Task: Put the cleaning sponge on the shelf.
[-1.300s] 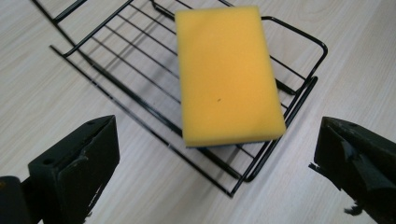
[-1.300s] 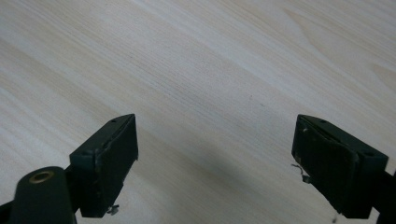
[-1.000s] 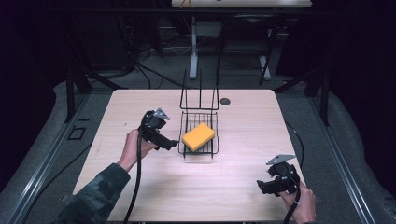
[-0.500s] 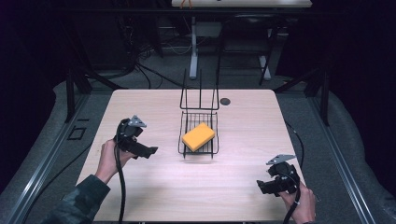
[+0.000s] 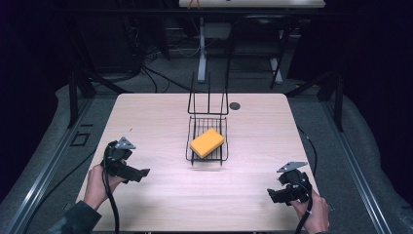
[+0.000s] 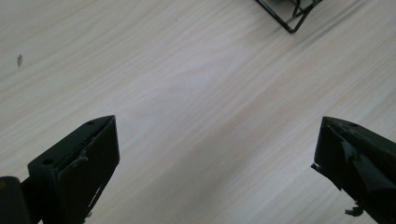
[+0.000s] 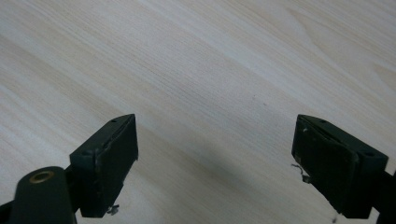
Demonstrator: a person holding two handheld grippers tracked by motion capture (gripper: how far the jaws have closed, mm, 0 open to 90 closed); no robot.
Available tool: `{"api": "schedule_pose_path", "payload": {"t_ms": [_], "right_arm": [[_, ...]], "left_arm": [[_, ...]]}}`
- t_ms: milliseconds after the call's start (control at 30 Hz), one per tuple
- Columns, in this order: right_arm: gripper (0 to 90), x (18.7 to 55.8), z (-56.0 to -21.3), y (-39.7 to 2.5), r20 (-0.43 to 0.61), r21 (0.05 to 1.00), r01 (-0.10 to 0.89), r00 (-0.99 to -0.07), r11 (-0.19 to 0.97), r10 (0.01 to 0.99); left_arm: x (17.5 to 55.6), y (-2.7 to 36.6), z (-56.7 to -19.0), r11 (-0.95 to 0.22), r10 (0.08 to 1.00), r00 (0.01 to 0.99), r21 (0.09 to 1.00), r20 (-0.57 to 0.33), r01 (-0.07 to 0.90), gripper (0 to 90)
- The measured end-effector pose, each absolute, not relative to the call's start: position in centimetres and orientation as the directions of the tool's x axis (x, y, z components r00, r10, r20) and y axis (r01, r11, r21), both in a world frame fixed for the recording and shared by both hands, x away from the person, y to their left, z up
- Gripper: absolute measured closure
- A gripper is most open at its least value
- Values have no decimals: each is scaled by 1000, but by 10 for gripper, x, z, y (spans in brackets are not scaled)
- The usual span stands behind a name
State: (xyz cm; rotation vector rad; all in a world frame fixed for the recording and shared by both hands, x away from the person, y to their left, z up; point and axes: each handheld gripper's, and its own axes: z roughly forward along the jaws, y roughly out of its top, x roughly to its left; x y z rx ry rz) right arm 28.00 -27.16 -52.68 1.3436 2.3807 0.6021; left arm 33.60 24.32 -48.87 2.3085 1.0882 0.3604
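An orange sponge [image 5: 207,142] lies in a black wire basket [image 5: 207,155] at the middle of the wooden table [image 5: 160,117]. My left gripper [image 5: 141,173] hovers low at the table's front left, well left of the basket, open with nothing between its jaws. In the left gripper view the left gripper [image 6: 215,158] has bare wood between its wide-apart jaws, and a corner of the basket [image 6: 287,11] is at the top. My right gripper [image 5: 272,195] sits at the front right, open and empty; in the right gripper view its jaws [image 7: 215,163] stand wide over bare tabletop.
A small dark round hole [image 5: 235,106] is in the table behind the basket. The basket's tall wire handle [image 5: 208,95] rises at its far side. Table legs and cables stand on the dark floor beyond.
My left gripper has pulled away from the basket, moving left and toward the front edge. The sponge stays in the basket. The right gripper has not moved.
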Motion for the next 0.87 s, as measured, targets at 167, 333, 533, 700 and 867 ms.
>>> {"api": "schedule_pose_path", "payload": {"t_ms": [167,333,533,700,867], "right_arm": [[140,280,-528,-271,-92,515,718,-497,469,863],[141,281,-529,-272,-83,510,721,-502,470,861],[141,282,-533,-270,-83,503,724,-503,472,860],[141,282,-533,-273,-77,500,731,-497,464,865],[141,282,-533,-272,-84,502,725,-502,472,860]], "left_arm": [[327,249,-499,-510,780,626,569,-11,645,3],[312,255,-515,-504,792,611,556,-8,661,3],[309,253,-536,-548,778,628,486,-3,681,3],[310,257,-536,-538,784,621,498,-1,680,3],[311,257,-538,-544,783,622,487,1,683,3]]}}
